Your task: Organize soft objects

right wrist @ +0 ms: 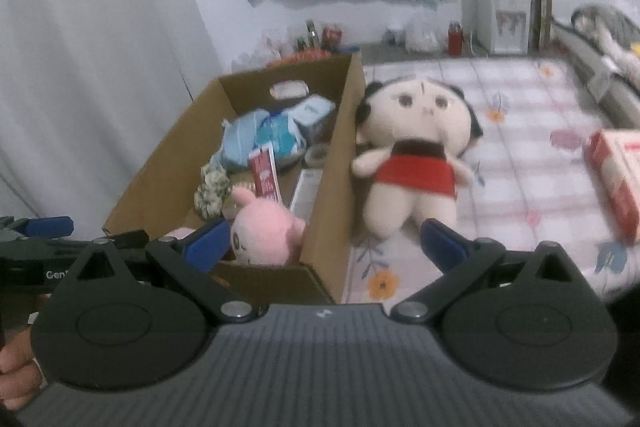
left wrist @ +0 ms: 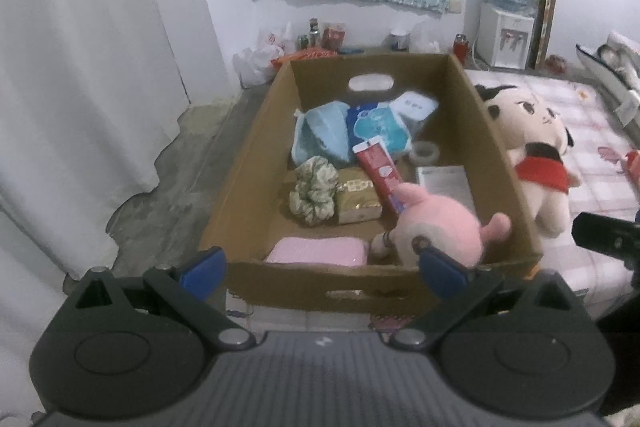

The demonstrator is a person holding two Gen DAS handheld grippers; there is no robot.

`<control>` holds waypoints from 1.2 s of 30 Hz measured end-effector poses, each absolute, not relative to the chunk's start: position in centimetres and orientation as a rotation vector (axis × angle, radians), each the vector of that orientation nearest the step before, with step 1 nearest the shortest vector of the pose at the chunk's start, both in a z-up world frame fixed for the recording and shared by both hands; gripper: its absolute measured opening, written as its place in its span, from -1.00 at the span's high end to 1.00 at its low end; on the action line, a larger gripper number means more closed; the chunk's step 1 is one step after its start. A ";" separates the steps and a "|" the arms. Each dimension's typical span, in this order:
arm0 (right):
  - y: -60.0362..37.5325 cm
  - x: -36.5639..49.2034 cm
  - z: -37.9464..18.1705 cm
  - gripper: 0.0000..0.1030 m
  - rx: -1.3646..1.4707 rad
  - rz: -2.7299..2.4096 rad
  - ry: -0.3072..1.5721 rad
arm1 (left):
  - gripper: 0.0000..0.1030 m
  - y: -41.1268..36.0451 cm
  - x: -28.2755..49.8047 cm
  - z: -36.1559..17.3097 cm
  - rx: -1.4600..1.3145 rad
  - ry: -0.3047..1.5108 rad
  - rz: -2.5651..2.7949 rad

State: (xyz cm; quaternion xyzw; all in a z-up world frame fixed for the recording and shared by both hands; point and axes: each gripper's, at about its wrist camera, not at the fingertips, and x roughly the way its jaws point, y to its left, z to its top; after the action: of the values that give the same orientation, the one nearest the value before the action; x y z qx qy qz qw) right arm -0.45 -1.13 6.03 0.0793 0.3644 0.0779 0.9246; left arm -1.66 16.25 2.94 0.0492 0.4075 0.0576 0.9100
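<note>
A cardboard box (left wrist: 256, 163) (right wrist: 160, 179) stands on the bed and holds a pink plush toy (left wrist: 436, 227) (right wrist: 264, 231) at its near right corner, a pink cloth (left wrist: 316, 251), a green scrunchie (left wrist: 316, 195) and blue packets (left wrist: 352, 131). A cream doll in a red dress (left wrist: 536, 155) (right wrist: 416, 147) lies face up on the bedsheet just right of the box. My left gripper (left wrist: 324, 267) is open and empty above the box's near wall. My right gripper (right wrist: 324, 247) is open and empty, just in front of the doll's legs.
A red toothpaste box (left wrist: 380, 175), a gold box (left wrist: 358, 199) and a tape roll (left wrist: 426, 151) also lie in the cardboard box. A red and white carton (right wrist: 616, 175) lies on the bed at the right. A water dispenser (left wrist: 506, 27) and bottles stand along the far wall.
</note>
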 end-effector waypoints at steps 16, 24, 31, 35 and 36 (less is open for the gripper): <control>1.8 1.5 3.0 -0.98 0.115 0.190 0.896 | -1.00 16.0 -0.9 1.8 0.117 0.926 0.127; 1.8 2.0 2.2 -0.98 0.112 0.176 0.933 | -1.00 16.1 -0.7 1.6 0.125 0.942 0.135; 1.8 2.0 2.0 -0.98 0.113 0.175 0.939 | -1.00 16.0 -0.6 1.6 0.136 0.943 0.142; 1.6 2.1 2.0 -0.98 0.121 0.175 0.943 | -1.00 16.0 -0.5 1.6 0.137 0.946 0.142; 1.6 2.1 1.9 -0.98 0.121 0.174 0.943 | -1.00 15.9 -0.5 1.6 0.137 0.947 0.143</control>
State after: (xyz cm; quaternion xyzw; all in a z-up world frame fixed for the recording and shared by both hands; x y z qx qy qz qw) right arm 2.06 1.60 1.94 0.0581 0.4533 0.0837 0.8855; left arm -0.55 15.94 1.58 0.0659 0.4555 0.0689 0.8851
